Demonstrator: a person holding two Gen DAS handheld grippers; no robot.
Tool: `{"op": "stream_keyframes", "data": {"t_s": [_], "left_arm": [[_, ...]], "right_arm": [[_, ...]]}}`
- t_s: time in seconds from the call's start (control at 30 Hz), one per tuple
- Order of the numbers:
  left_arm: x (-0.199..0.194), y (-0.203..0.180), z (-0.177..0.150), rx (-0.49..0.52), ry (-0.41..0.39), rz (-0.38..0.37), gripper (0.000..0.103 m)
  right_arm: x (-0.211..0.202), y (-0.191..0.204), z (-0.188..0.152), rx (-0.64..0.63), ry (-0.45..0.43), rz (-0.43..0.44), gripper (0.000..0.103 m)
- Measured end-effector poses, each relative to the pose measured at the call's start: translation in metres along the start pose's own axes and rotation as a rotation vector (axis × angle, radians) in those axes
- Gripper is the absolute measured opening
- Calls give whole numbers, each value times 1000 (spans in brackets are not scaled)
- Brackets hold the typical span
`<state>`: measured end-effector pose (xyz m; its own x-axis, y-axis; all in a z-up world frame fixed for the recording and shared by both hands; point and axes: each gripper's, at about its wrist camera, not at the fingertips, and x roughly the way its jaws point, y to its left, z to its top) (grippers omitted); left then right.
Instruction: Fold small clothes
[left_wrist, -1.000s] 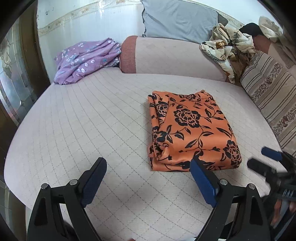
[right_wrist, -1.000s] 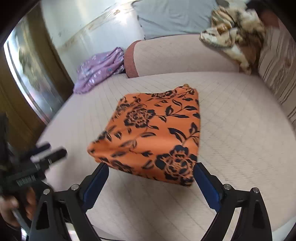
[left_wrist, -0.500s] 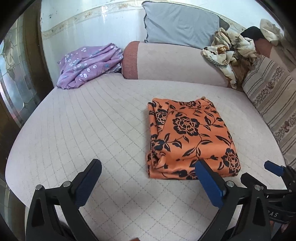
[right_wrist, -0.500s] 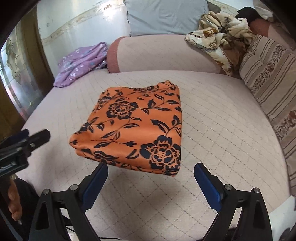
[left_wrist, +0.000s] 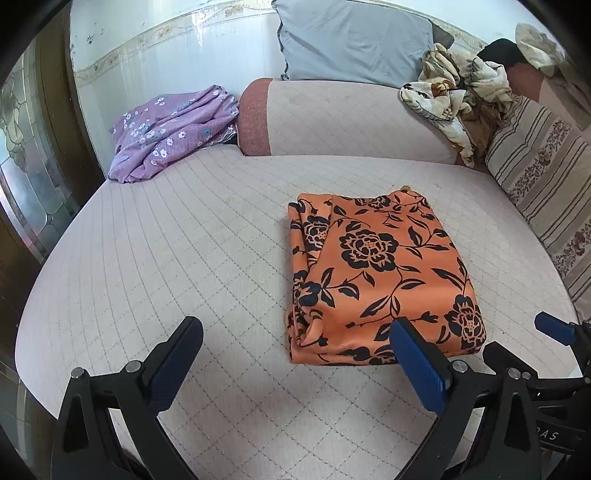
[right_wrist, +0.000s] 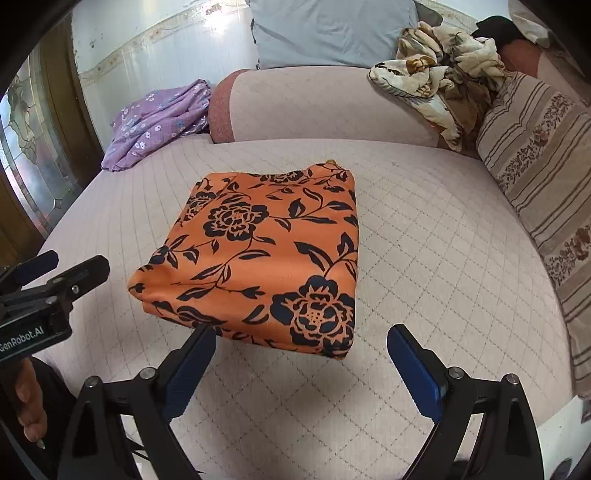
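An orange cloth with black flowers (left_wrist: 376, 277) lies folded into a flat rectangle on the quilted bed (left_wrist: 184, 258); it also shows in the right wrist view (right_wrist: 266, 258). My left gripper (left_wrist: 295, 354) is open and empty, just short of the cloth's near left corner. My right gripper (right_wrist: 299, 365) is open and empty, just short of the cloth's near edge. Each gripper shows at the edge of the other's view: the right one (left_wrist: 532, 343) and the left one (right_wrist: 62, 267).
A purple flowered garment (left_wrist: 170, 129) lies at the bed's far left corner. A bolster (left_wrist: 351, 118) and a grey pillow (left_wrist: 354, 40) line the back, with a crumpled floral blanket (left_wrist: 454, 96). A striped cushion (left_wrist: 546, 184) runs along the right. A glass door (left_wrist: 22, 177) stands at left.
Both grippers have drawn back from the folded cloth and steadied. The right gripper has swung from the cloth's right side to face its near edge. The cloth has not moved.
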<state>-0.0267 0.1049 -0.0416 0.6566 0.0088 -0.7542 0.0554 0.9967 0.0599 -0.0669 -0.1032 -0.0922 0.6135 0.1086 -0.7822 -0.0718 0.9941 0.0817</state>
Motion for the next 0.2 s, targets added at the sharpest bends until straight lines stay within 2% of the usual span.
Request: {"op": "stream_keyframes", "data": {"t_s": [0.2], "left_arm": [[2, -4, 5, 8, -13, -29, 101]], "right_arm": [[3, 2, 7, -2, -1, -3, 96]]}}
